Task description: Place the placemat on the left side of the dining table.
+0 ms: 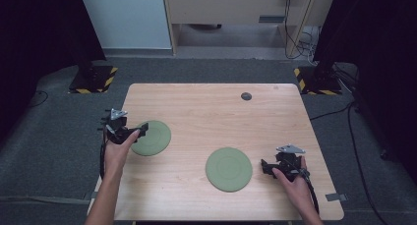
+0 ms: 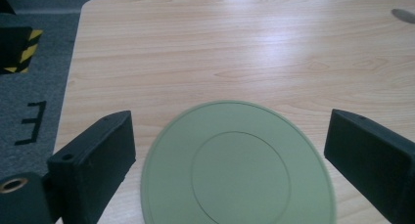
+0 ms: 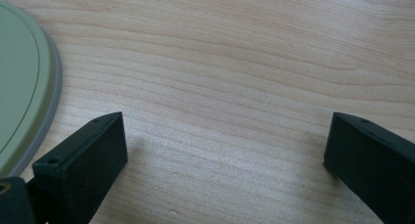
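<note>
Two flat round green plates [image 1: 151,137] [image 1: 228,169] lie apart on the light wooden table [image 1: 206,112]; left gripper [image 2: 230,150] straddles one, right gripper [image 3: 222,150] beside other; both jaws open, nothing yet grasped.

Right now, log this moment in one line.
left gripper: open, at left round green plate | right gripper: open, beside right round green plate

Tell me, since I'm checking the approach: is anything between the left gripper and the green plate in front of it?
Nothing visible. The left gripper is open, and the green plate lies flat on the table right between its jaws, with bare wood around it.
</note>
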A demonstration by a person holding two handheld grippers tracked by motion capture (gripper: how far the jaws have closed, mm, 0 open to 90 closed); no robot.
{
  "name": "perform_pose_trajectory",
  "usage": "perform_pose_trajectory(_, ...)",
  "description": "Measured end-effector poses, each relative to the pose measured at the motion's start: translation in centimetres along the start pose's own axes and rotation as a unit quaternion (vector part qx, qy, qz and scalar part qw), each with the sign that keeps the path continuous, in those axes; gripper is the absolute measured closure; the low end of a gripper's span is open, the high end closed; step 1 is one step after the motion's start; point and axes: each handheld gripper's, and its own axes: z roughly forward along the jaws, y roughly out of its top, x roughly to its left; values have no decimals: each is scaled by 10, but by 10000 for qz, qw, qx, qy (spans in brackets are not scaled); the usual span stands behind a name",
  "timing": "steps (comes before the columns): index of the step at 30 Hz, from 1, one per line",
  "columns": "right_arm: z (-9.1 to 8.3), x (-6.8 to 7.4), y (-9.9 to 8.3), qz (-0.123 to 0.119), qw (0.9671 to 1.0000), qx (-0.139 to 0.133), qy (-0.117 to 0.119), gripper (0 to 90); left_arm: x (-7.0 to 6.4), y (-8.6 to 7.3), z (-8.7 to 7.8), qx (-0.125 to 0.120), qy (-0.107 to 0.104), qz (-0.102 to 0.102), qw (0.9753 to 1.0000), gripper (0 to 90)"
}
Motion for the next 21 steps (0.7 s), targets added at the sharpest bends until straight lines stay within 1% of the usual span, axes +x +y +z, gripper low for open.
perform_pose_trajectory(2, 1, 0, 1, 30, 10000, 17, -24, 17, -3, -4, -3, -37, -23, -92, 9999, 39)
perform_pose_trajectory(5, 2, 0, 2, 11, 10000, 11, -27, 15, -8, -7, -5, 28, -32, -17, 10000, 38)
perform_pose_trajectory(9, 2, 0, 2, 3, 10000, 8, -22, 15, -15, -6, -8, 22, -95, 29, 9999, 37)
perform_pose_trajectory(13, 2, 0, 2, 7, 10000, 9, -20, 15, -24, -4, -12, 23, -222, 162, 9996, 37)
perform_pose_trajectory(19, 2, 0, 2, 6, 10000, 9, -20, 15, -34, -7, -17, 51, -384, 315, 9988, 37)
perform_pose_trajectory(20, 2, 0, 2, 15, 10000, 12, -19, 15, -36, -7, -18, 78, -380, 366, 9986, 38)
perform_pose_trajectory(21, 2, 0, 2, 8, 10000, 10, -20, 14, -37, -8, -19, 125, -369, 460, 9982, 38)
